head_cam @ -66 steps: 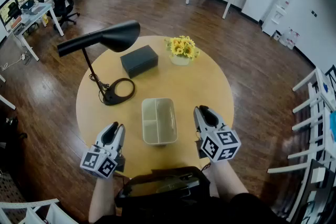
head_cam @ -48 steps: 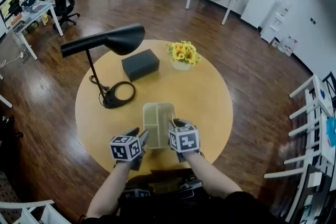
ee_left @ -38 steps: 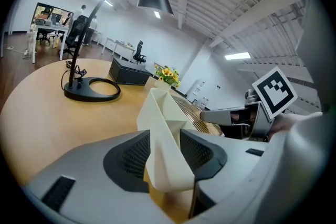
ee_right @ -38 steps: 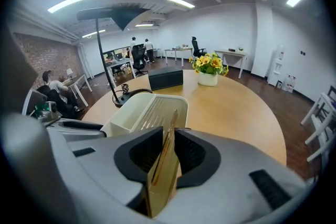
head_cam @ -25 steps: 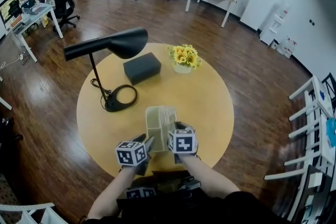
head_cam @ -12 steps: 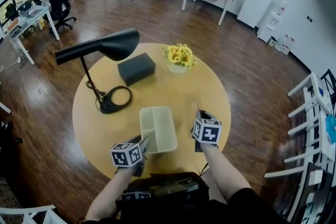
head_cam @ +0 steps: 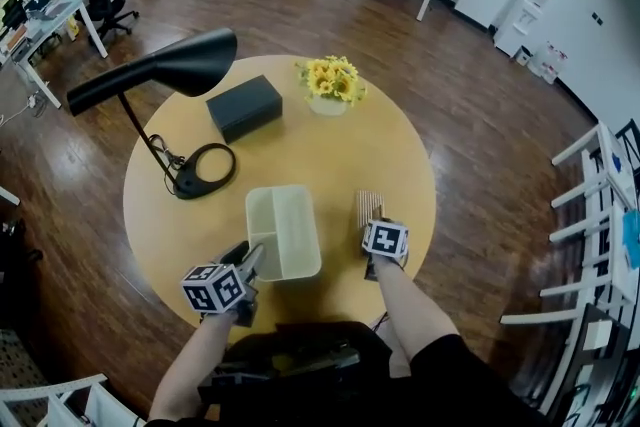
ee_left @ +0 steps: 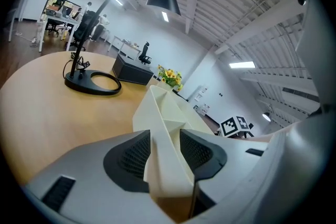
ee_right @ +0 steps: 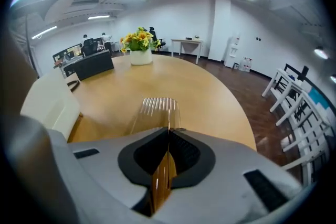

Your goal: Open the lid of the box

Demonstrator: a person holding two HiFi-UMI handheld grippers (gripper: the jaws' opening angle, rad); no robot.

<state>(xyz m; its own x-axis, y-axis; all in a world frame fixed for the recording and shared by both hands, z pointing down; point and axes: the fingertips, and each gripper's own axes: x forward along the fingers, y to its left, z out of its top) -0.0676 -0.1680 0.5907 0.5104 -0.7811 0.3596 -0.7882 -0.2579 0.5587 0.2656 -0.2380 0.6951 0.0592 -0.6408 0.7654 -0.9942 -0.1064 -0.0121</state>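
The left hand-held gripper (head_cam: 248, 263) clamped the near left corner of the uncovered box (head_cam: 283, 230), which stood toward 6 o'clock on the round surface (head_cam: 330, 150). The right hand-held gripper (head_cam: 373, 227) was closed on the clear lid's (head_cam: 370, 207) near edge, at the box's 3 o'clock and apart from it.

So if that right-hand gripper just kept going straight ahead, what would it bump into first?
Only the clear ribbed plastic lid the right gripper pinches. Past it the round wooden table looks bare to its far edge; the white vase of yellow flowers seems left of that line, though depth is unclear.
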